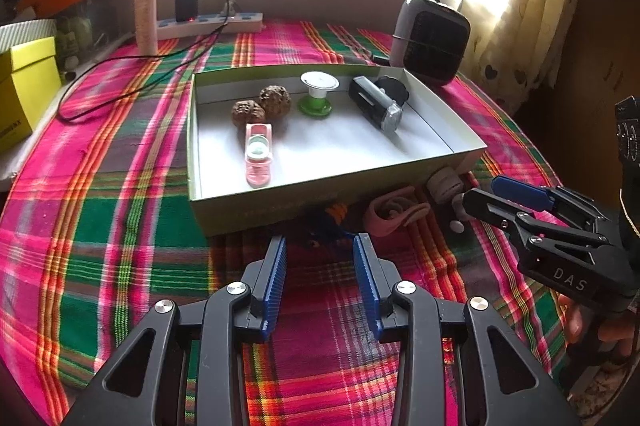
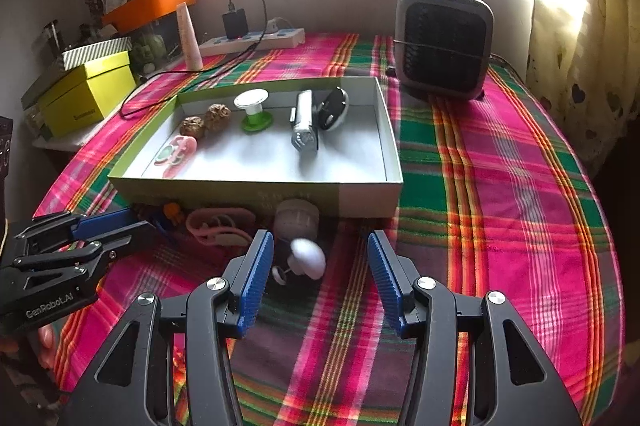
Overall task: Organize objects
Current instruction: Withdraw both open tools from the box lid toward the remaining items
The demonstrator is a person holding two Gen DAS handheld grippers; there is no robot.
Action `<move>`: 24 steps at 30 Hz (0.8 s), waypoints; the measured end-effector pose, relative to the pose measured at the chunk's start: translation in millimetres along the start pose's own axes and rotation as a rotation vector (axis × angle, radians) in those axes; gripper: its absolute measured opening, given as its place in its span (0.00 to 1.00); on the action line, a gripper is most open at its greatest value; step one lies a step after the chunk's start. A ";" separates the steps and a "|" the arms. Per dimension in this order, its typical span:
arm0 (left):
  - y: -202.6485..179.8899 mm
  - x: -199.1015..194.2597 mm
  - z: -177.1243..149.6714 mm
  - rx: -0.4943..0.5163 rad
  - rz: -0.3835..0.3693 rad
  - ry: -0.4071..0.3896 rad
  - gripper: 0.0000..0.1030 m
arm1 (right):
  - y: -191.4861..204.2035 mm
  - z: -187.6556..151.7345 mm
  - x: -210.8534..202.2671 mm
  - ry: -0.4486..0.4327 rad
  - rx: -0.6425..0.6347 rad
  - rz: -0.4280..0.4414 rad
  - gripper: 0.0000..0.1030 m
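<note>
A shallow green-and-white box (image 1: 196, 154) (image 2: 394, 154) sits on the plaid cloth. It holds two brown nuts (image 1: 262, 104), a green-and-white spool (image 1: 318, 94), a pink case (image 1: 258, 154) and a black-and-silver device (image 1: 374, 104). In front of the box lie a blue-and-orange item (image 1: 334, 220), a pink strap (image 1: 394, 214) (image 2: 220, 226), a beige round piece (image 2: 297, 218) and a white oval piece (image 2: 308, 258). My left gripper (image 1: 320, 246) is open and empty, just before the blue-and-orange item. My right gripper (image 2: 320, 246) is open around the white piece.
A grey heater (image 2: 442, 42) stands behind the box at the right. A power strip (image 2: 256, 40) with a charger and cable, a cream tube (image 2: 190, 38) and a yellow box (image 2: 86, 94) are at the back left. A curtain (image 2: 580, 26) hangs at the right.
</note>
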State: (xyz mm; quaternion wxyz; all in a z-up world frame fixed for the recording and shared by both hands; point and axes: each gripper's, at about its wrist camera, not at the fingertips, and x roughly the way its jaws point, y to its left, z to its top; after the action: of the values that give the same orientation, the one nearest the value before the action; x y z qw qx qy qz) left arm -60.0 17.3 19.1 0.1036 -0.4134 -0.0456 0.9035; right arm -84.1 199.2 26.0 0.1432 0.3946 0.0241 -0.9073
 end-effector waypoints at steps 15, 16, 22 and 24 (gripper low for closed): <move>-5.9 11.9 1.9 0.014 -0.001 0.030 0.34 | 5.4 -1.9 13.4 0.055 -0.039 0.007 0.49; -6.0 12.7 2.0 0.015 0.001 0.032 0.34 | 5.8 -1.9 14.4 0.060 -0.041 0.006 0.49; -3.8 15.3 4.1 0.003 0.003 0.024 0.34 | 8.3 -1.6 20.3 0.087 -0.060 -0.012 0.49; -3.5 16.3 4.9 0.001 0.006 0.021 0.34 | 9.9 -1.0 21.3 0.090 -0.072 -0.022 0.49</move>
State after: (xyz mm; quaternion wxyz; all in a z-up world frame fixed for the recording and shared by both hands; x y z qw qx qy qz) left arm -73.5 24.4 10.8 0.1017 -0.4229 -0.0427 0.8995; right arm -94.3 184.7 10.6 0.1462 0.4291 0.0676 -0.8888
